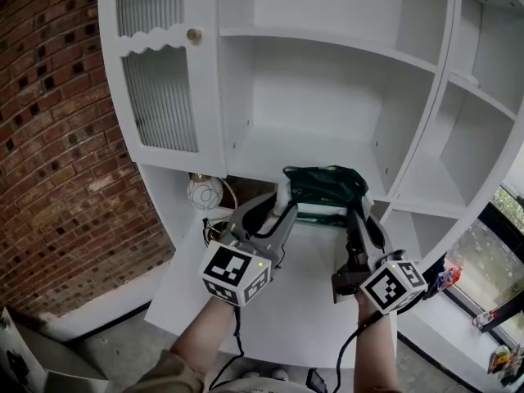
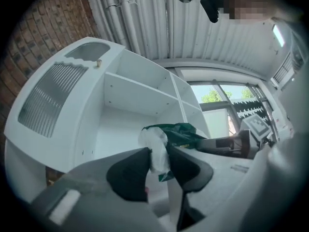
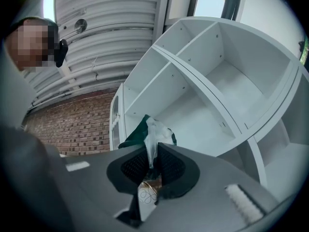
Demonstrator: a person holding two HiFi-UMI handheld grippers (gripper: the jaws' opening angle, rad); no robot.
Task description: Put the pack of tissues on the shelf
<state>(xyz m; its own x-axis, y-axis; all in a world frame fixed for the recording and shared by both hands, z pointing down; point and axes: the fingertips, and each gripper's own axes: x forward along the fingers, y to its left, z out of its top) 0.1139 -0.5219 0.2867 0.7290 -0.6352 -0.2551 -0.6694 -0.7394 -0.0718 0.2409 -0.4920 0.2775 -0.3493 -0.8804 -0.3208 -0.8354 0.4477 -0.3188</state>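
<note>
Carrying step: left gripper [image 1: 284,193] and right gripper [image 1: 357,208] jaws each pinch a wrapper end of the pack of tissues [image 1: 326,182], held at the shelf [image 1: 270,150] front; next, probably push it farther in and let go.

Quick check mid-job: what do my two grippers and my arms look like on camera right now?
The left gripper and the right gripper both have grey bodies with black jaw pads, finely textured on the right one. Each carries a white cube printed with black square markers. A thin black cable trails back from each along the forearm. The forearms show no sleeves.
</note>
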